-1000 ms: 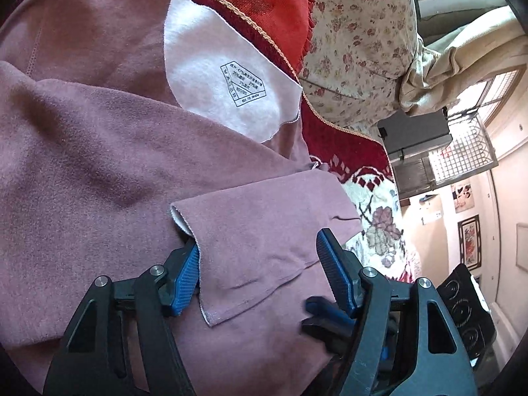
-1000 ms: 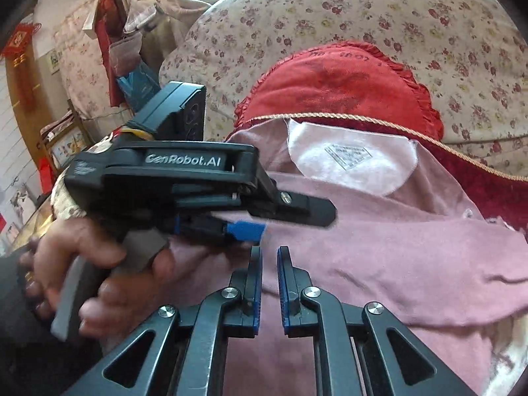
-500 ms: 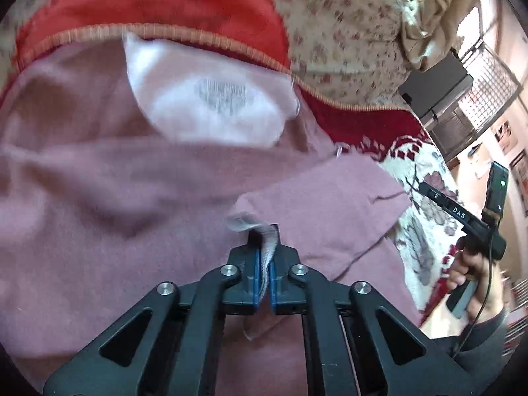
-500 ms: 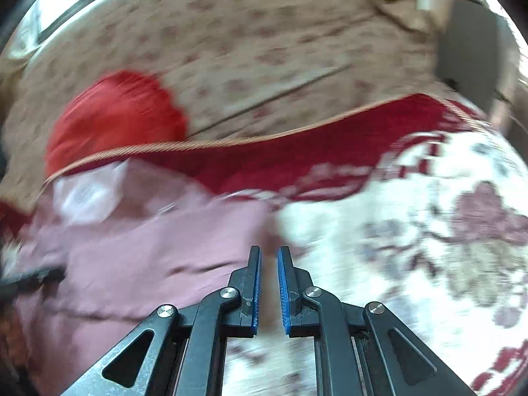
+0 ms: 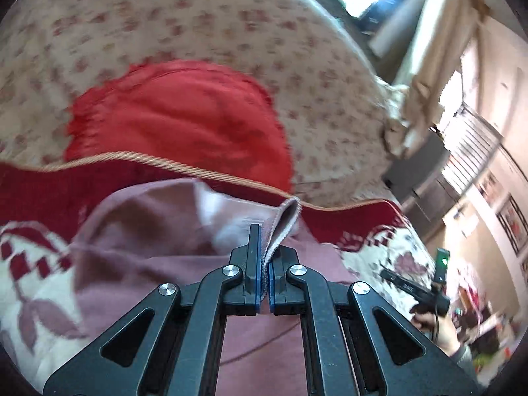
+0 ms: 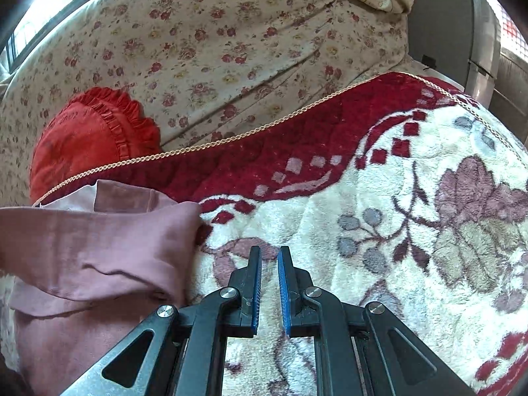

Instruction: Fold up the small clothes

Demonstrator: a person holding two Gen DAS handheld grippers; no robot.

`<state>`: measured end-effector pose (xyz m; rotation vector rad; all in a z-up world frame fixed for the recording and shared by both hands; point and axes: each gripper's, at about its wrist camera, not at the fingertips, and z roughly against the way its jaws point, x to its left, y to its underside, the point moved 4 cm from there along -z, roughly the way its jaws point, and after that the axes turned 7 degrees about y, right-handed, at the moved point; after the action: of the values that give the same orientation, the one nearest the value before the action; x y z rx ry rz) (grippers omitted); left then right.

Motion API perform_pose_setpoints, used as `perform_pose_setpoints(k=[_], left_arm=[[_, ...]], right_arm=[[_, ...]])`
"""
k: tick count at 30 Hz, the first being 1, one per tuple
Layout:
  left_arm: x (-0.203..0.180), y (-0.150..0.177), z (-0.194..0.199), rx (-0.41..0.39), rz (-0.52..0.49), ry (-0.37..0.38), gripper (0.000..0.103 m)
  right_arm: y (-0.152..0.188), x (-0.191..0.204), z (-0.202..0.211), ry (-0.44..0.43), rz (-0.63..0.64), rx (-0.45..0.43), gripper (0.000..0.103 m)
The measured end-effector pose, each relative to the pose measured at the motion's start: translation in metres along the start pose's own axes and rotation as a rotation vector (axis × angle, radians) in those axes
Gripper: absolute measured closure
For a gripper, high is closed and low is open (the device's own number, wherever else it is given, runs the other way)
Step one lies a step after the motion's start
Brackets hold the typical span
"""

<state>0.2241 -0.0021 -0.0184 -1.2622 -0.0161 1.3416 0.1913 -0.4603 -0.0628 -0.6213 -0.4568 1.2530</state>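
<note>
Your left gripper (image 5: 264,264) is clamped tight on the cuff edge of the mauve garment (image 5: 158,250); the jaws closed within the last sec and the fabric edge stands up between the blue pads, folded over itself just past the tips. Nothing else in that grip.

Your right gripper (image 6: 269,274) has its jaws almost together w/ a narrow gap, nothing between them. It hangs over bare fleece blanket (image 6: 412,247), the cream part w/ the flower print, just right of the garment and not touching it.

The garment lies on the blanket. In the left wrist view it spreads under and ahead of the left gripper, w/ the pale inner lining (image 5: 214,204) of the neck showing beyond the tips. In the right wrist view its folded sleeve end sits at the left edge, bunched in soft ridges, near the dark red border of the blanket.

Further back: a gold cord trim (image 6: 231,138) runs along the blanket's red border. Behind it a red frilled cushion (image 5: 178,118) leans on the floral bedding (image 6: 214,39).

Far right in the left wrist view, your right hand (image 5: 432,326) shows small, holding the other tool's handle.
</note>
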Motion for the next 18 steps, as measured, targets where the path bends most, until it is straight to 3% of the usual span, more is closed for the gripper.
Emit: perform_pose_setpoints(k=[5, 11, 18], left_arm=[[0.005, 0.003, 0.019, -0.029, 0.038, 0.008, 0.102], [0.005, 0.003, 0.028, -0.039, 0.091, 0.085, 0.102], [0.046, 0.018, 0.012, 0.065, 0.214, -0.141, 0.102]], right_arm=[[0.001, 0.008, -0.005, -0.008, 0.015, 0.013, 0.094], [0.004, 0.015, -0.007, -0.013, 0.039, 0.021, 0.094], [0.003, 0.020, -0.005, -0.063, 0.034, 0.014, 0.094]])
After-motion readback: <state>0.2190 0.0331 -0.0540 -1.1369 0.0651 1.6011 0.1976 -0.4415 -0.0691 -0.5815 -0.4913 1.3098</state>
